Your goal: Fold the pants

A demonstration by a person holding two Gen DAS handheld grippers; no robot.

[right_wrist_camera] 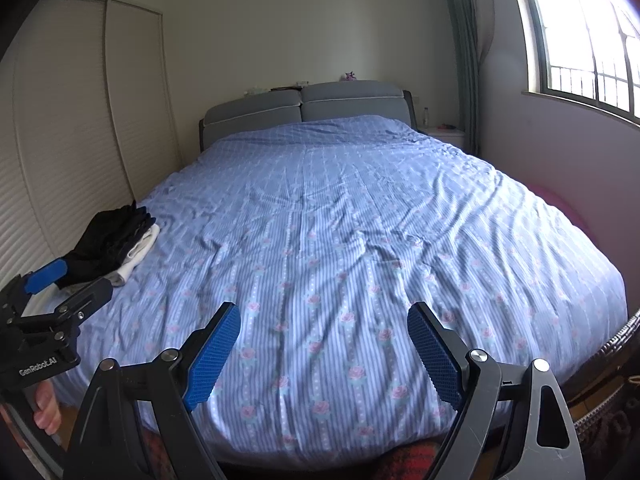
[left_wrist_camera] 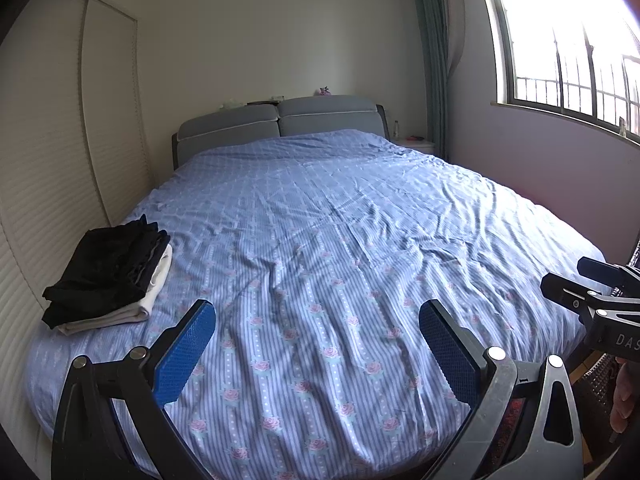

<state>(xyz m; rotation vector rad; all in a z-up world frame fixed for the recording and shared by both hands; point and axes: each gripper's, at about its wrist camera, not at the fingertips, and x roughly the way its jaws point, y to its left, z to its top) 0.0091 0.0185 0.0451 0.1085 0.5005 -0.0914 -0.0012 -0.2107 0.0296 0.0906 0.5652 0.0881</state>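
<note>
A stack of folded clothes [left_wrist_camera: 110, 276], black pieces over a white one, lies at the left edge of the bed [left_wrist_camera: 340, 220]. The same stack [right_wrist_camera: 114, 244] shows at the left in the right wrist view. My left gripper [left_wrist_camera: 318, 316] hangs open above the near end of the bed, nothing between its blue pads [left_wrist_camera: 184, 356]. My right gripper [right_wrist_camera: 324, 320] is open too and holds nothing; its body [left_wrist_camera: 592, 300] shows at the right edge of the left wrist view. No loose pants lie on the blue flowered cover.
White wardrobe doors [left_wrist_camera: 60, 160] stand close along the bed's left side. A grey headboard [left_wrist_camera: 276, 124] and a nightstand [left_wrist_camera: 416, 144] are at the far end, a window [left_wrist_camera: 568, 40] at the right. A dark wicker basket [right_wrist_camera: 608, 392] sits at the lower right.
</note>
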